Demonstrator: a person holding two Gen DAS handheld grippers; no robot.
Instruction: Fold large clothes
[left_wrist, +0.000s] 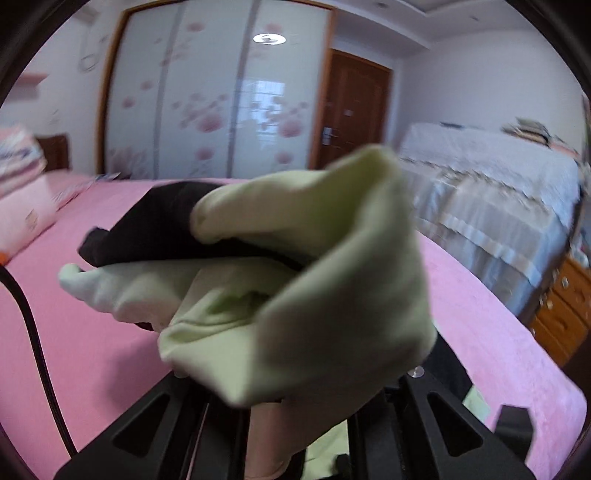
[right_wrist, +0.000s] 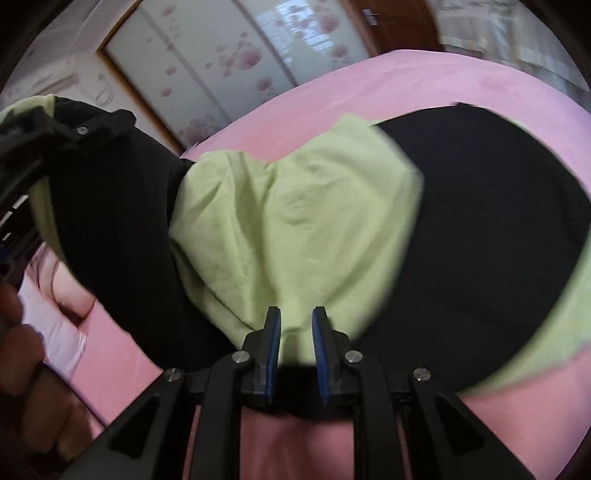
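Closest, in the right wrist view: right gripper (right_wrist: 296, 332) with blue pads nearly together, only a thin gap left. Pinched between them, a bunch of the clothing (right_wrist: 295, 221), green on one side and black on the other. Folds running straight into the pads, so most likely a real grip.

In the left wrist view: left gripper (left_wrist: 291, 410) buried under a lump of the same clothing. Pads hidden by the cloth. Shut tight, and lifted with the green part bunched up right at the tips, so very likely holding it.

A bit further out: the rest of the clothing spread between the two grippers, partly lifted, partly lying on the pink bed (right_wrist: 480, 85).

About the cloth: soft and floppy. Light. Not breakable at all. Bends and sags wherever nothing holds it. A little slippery, perhaps, where the two layers slide on each other. Best to grab at an edge or a corner, through both layers at once, and not in the middle, where only a lump comes up. Better with both grips well apart, so that the cloth hangs flat and not in a ball.

Far back: a wardrobe (left_wrist: 207, 110) with pink flowers on its sliding doors, a brown door (left_wrist: 351, 110), and a second bed (left_wrist: 480, 177) with a pale cover.
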